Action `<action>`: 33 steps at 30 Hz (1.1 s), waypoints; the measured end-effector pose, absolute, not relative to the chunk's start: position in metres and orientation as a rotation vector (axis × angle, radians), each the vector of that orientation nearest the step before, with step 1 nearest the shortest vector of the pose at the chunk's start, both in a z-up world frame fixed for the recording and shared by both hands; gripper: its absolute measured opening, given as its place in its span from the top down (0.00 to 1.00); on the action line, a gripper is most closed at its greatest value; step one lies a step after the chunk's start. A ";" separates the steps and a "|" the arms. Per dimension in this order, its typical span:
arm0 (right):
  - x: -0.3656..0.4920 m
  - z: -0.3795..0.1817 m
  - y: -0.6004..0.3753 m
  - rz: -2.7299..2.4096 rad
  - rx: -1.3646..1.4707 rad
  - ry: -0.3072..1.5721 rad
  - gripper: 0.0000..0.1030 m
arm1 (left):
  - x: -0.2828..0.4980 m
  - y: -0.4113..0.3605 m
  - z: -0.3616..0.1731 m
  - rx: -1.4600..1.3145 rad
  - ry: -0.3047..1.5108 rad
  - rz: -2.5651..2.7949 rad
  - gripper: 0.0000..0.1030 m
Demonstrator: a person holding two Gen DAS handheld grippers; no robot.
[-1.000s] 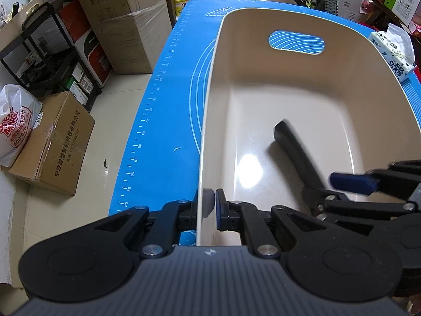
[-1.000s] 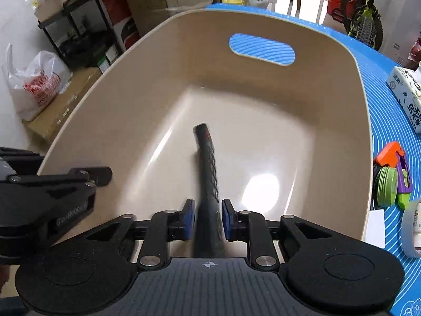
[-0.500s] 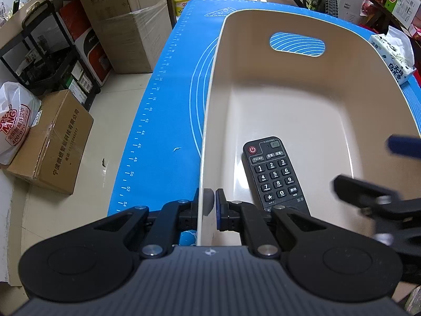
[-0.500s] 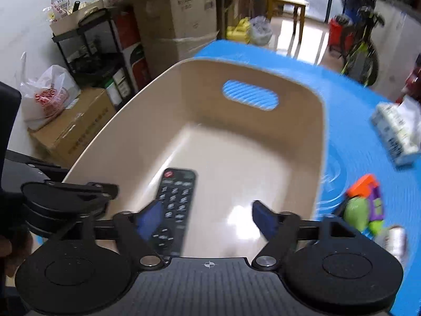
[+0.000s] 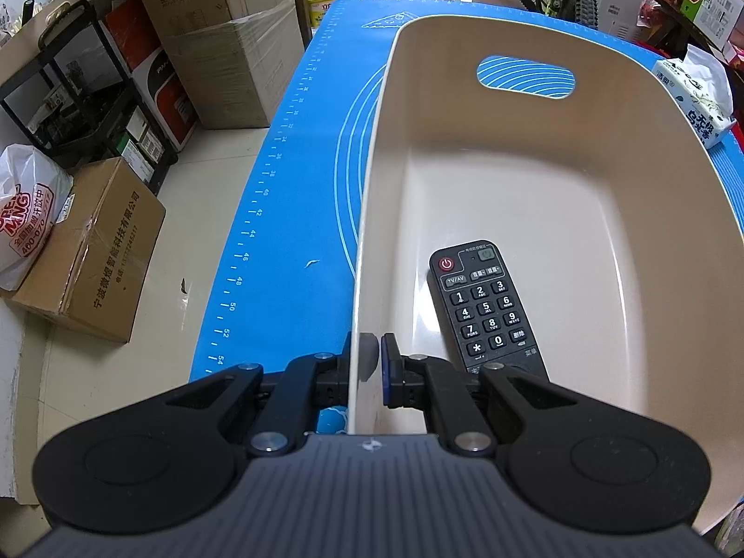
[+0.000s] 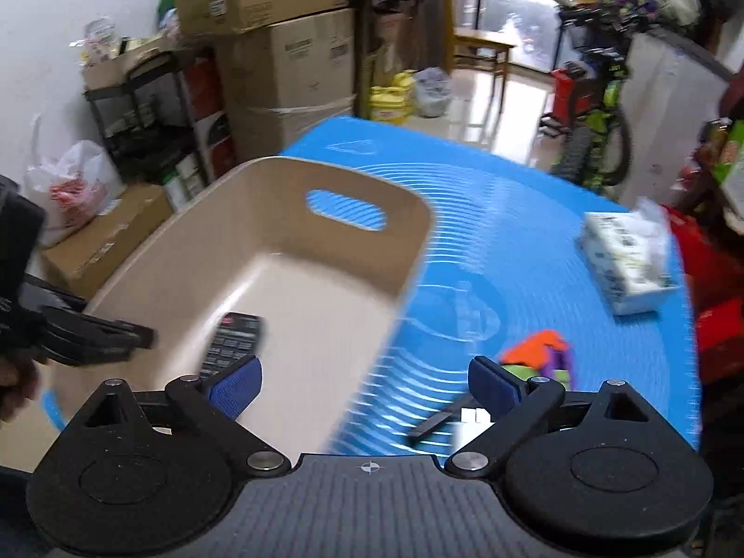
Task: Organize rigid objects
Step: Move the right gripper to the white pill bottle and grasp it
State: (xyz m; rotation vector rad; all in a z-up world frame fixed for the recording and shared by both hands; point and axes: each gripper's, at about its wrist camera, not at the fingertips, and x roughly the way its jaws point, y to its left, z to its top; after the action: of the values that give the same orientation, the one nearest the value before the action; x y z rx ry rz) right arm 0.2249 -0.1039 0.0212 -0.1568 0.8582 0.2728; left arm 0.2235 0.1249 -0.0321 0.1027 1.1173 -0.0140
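One black plastic remote control point(image 5: 486, 309) lies inside the beige plastic tub point(image 5: 548, 186). Left tongs point(image 5: 370, 362) pinch its rim; right tongs point(image 6: 365, 383) hang spread. Colourful toys point(image 6: 539, 355) remain on the blue-matted counter point(image 6: 511, 251).

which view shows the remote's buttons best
The left wrist view: the remote lies face up in the beige bin, sharp enough to read its keys. In the right wrist view it is motion-blurred and partly hidden behind the right tongs.
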 end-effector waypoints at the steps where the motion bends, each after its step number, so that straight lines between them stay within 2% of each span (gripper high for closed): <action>1: 0.225 0.018 -0.111 0.262 -0.164 0.862 0.07 | 0.223 0.125 -0.032 0.101 1.117 -0.015 0.90; 18: 0.254 -0.053 -0.247 0.006 0.070 1.025 0.09 | 0.223 0.125 -0.033 0.108 1.119 -0.011 0.90; 29: 0.270 -0.079 -0.269 -0.016 0.163 1.082 0.34 | 0.224 0.125 -0.033 0.108 1.119 -0.012 0.90; 33: 0.274 -0.086 -0.272 -0.023 0.183 1.103 0.37 | 0.224 0.125 -0.032 0.107 1.121 -0.012 0.90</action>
State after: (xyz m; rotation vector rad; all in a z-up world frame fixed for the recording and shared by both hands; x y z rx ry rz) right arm 0.2742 -0.2720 -0.0863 0.1829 1.1035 -0.0229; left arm 0.2244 0.1253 -0.0325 0.1068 1.1207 -0.0117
